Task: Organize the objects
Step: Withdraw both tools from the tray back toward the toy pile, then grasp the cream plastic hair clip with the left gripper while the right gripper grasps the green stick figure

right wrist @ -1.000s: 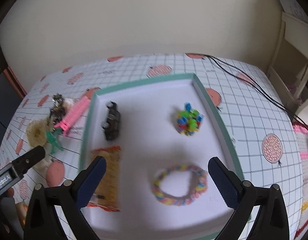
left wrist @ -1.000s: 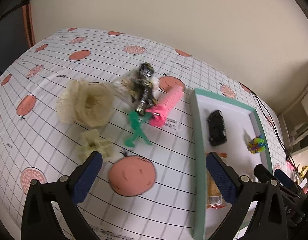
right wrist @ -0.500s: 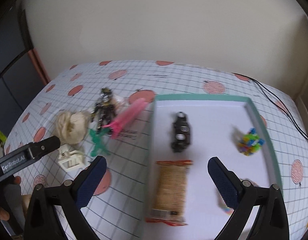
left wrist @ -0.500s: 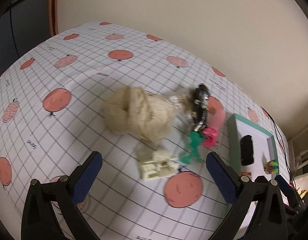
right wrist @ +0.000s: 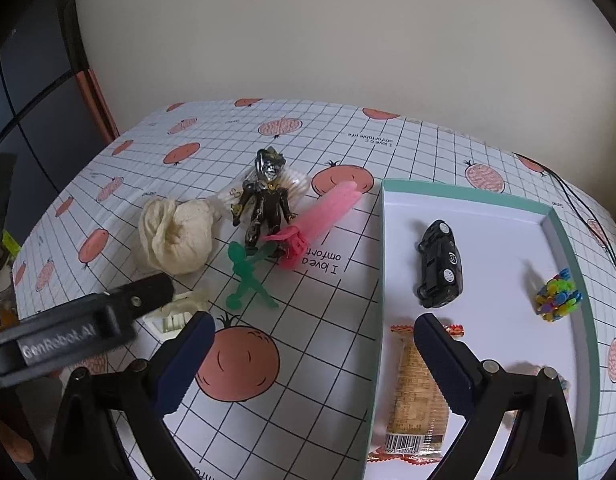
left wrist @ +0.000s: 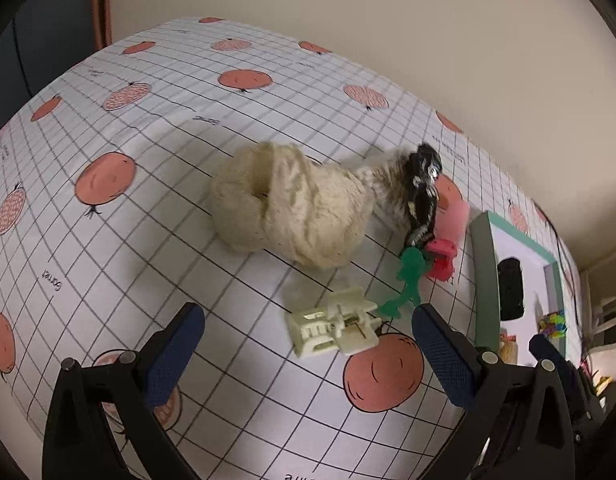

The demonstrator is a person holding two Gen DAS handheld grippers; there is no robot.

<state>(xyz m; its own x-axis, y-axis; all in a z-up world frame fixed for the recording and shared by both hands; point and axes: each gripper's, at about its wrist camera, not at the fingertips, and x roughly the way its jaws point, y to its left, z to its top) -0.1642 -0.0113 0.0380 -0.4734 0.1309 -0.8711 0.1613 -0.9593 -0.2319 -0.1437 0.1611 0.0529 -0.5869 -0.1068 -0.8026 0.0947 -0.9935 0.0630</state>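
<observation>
The left tongs (left wrist: 308, 344) have come closer to the loose things than half a second ago; their jaws stand wide and empty, and the cream hair clip (left wrist: 335, 328) now lies just ahead, between the fingertips. Beyond it sits the fluffy scrunchie (left wrist: 292, 208). The right tongs (right wrist: 313, 344), also wide and empty, have swung left: the tray (right wrist: 377, 300) edge now lies between their fingers, with the toy car (right wrist: 439, 264) ahead to the right.

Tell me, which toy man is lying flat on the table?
The green man. He is flat on the tablecloth, arms and legs spread. The black man next to him leans on crinkly wrappers instead.
</observation>
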